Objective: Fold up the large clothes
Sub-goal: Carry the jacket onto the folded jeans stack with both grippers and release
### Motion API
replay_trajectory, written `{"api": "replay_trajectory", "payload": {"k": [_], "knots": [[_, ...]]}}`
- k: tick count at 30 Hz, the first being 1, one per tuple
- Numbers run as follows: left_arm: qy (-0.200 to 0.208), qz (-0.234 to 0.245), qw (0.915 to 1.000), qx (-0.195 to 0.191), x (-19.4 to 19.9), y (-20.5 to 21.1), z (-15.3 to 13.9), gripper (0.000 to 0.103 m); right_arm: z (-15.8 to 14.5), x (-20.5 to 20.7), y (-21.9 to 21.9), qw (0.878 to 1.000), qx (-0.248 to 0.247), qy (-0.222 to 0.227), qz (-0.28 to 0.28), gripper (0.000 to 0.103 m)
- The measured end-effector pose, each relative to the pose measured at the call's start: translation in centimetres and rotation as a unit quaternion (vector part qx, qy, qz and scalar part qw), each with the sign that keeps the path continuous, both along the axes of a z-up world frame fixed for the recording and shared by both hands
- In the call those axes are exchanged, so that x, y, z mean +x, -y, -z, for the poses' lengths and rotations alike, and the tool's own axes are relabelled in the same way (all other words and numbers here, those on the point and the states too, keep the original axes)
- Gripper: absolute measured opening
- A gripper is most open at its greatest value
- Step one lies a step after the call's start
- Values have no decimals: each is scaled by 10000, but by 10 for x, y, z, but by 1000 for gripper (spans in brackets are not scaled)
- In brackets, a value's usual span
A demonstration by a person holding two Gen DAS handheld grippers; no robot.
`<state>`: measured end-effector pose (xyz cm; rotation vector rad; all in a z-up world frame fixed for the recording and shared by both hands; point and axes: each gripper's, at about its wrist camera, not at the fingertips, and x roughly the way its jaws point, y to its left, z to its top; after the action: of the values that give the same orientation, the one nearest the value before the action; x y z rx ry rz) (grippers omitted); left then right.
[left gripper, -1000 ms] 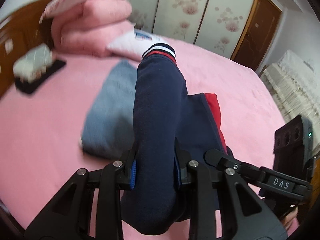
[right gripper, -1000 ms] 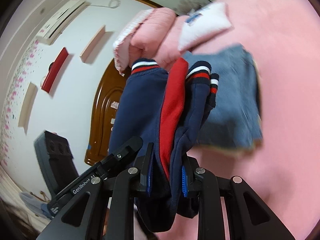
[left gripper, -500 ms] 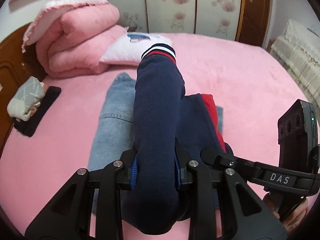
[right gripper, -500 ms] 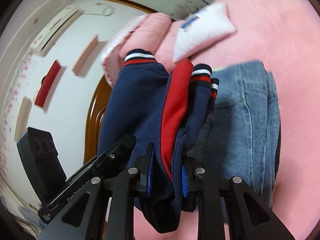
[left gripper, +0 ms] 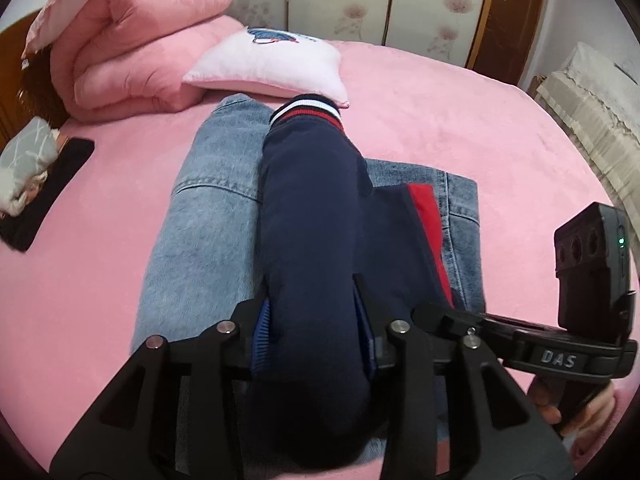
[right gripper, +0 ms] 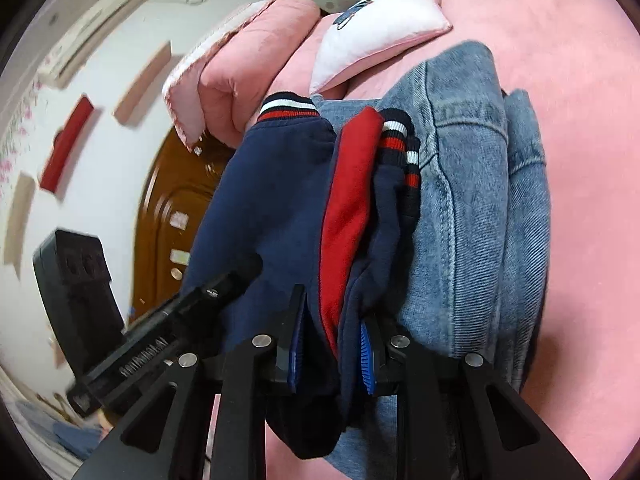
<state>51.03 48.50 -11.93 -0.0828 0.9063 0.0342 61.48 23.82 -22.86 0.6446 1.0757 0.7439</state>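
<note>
The left gripper [left gripper: 314, 334] is clamped on the folded navy fleece jacket with red lining and striped cuffs [left gripper: 312, 216]; the right gripper [right gripper: 331, 350] pinches its other edge [right gripper: 276, 200]; both hold it above the folded blue denim jacket [left gripper: 208, 220] on the pink bedspread [left gripper: 420, 120]; uneven lowering could likely spill the layers or skew the stack.

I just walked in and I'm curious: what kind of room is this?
Most likely a home bedroom. Clothes lie on a bed with a pink cover, with a pillow and a folded pink quilt at its head.
</note>
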Motion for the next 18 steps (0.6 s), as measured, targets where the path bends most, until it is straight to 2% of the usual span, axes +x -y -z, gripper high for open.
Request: {"api": "replay_trajectory", "payload": {"k": [2,3,4,6,9,11,13,16,18], "knots": [[217,-177,9993,234,-12,2,-16,38,-3,3,3,9998,-55,-167,-21,23],[312,-204,9987,351,-20,7,-24,42,-5,3,6,9996,-53,-268,6,23],[399,-188,9979,477,-25,10,-31,52,-8,2,9,9995,-62,-316,36,23],[499,-97,9968,613,-32,18,-39,59,-26,-9,20,9995,-164,-273,38,23],[436,-28,9964,724,-32,21,-36,59,-44,-17,27,9980,-634,-37,74,26],[331,-53,9968,721,-35,24,-31,58,-62,-24,33,9950,-901,308,296,27],[238,-111,9975,655,-38,24,-24,58,-79,-37,40,9951,-737,618,245,27],[213,-194,9976,623,-51,30,-16,59,-80,-49,36,9959,-430,748,-274,27],[128,-349,9974,615,-58,32,-9,59,-70,-55,29,9939,-702,722,-450,27]]}}
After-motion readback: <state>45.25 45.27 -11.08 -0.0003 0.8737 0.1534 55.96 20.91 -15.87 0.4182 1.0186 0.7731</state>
